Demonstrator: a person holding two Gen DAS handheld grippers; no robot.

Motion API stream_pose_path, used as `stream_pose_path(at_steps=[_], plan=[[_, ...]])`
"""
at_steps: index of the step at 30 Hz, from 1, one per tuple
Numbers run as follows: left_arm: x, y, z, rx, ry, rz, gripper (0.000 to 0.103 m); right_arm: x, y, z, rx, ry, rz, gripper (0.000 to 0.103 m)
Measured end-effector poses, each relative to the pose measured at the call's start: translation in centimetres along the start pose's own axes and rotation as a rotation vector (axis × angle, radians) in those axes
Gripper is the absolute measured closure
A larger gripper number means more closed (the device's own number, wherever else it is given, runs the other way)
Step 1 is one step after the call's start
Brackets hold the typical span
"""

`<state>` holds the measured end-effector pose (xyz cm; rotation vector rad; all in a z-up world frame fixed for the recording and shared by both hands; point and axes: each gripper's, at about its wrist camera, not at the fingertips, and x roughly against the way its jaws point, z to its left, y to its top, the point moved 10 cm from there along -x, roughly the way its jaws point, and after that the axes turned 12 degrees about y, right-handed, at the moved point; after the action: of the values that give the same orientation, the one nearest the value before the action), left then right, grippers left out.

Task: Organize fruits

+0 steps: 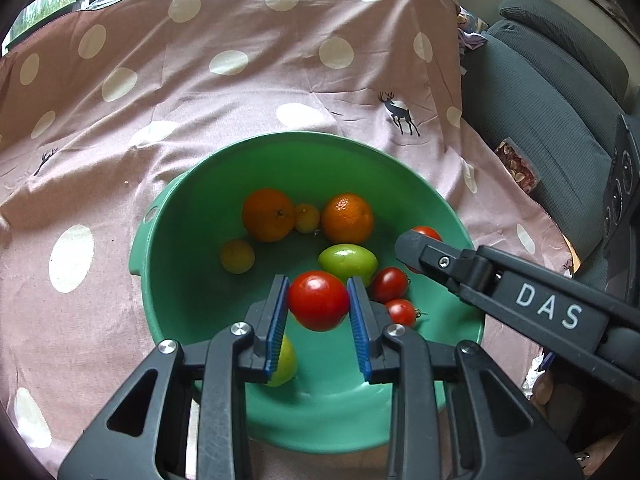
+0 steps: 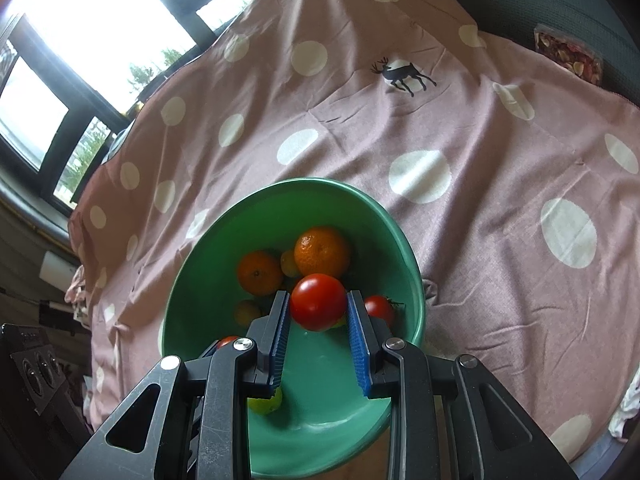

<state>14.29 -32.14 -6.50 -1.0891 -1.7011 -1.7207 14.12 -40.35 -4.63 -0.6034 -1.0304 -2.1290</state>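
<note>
A green bowl (image 1: 180,280) sits on a pink dotted cloth and holds two oranges (image 1: 267,214), small yellow fruits (image 1: 237,256), a green fruit (image 1: 348,262) and small red tomatoes (image 1: 390,284). My left gripper (image 1: 319,300) is shut on a red tomato (image 1: 319,300) above the bowl. My right gripper (image 2: 319,302) is shut on another red tomato (image 2: 319,302) above the same bowl (image 2: 192,288). The right gripper also shows in the left wrist view (image 1: 416,250), reaching in from the right with its tomato partly hidden.
The pink cloth (image 1: 240,100) with white dots and deer prints covers the surface around the bowl. A grey sofa (image 1: 560,92) stands to the right, with a packet of dried fruit (image 1: 518,170) on it. Windows lie at the back left (image 2: 80,40).
</note>
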Motion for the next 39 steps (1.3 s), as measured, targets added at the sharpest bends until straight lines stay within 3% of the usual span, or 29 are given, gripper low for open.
stream_pose_path(at_steps=[17, 19, 23, 26, 31, 34, 36, 39], plan=[[-0.2, 0.0, -0.1, -0.001, -0.003, 0.008, 0.072, -0.3, -0.2, 0.0, 0.016, -0.016, 0.011, 0.073], [-0.1, 0.0, -0.3, -0.004, -0.017, 0.006, 0.068, -0.3, -0.2, 0.0, 0.017, -0.014, 0.013, 0.073], [0.5, 0.2, -0.4, -0.002, -0.010, -0.015, 0.038, -0.2, -0.3, 0.0, 0.016, -0.017, 0.016, 0.068], [1.0, 0.3, -0.2, 0.016, -0.019, -0.022, 0.036, 0.2, -0.1, 0.1, 0.022, -0.019, 0.000, 0.058], [2.6, 1.0, 0.6, 0.028, 0.014, -0.072, 0.022, 0.9, 0.2, 0.1, 0.039, -0.042, -0.022, 0.056], [3.9, 1.5, 1.2, 0.029, 0.048, -0.110, 0.016, 1.8, 0.7, 0.5, 0.046, -0.024, -0.055, 0.036], [4.6, 1.7, 1.6, 0.032, 0.063, -0.125, 0.011, 2.4, 0.9, 1.1, 0.064, -0.008, -0.073, 0.036], [5.7, 2.0, 2.3, 0.042, 0.085, -0.155, 0.003, 3.2, 1.2, 1.9, 0.081, 0.015, -0.098, 0.027]])
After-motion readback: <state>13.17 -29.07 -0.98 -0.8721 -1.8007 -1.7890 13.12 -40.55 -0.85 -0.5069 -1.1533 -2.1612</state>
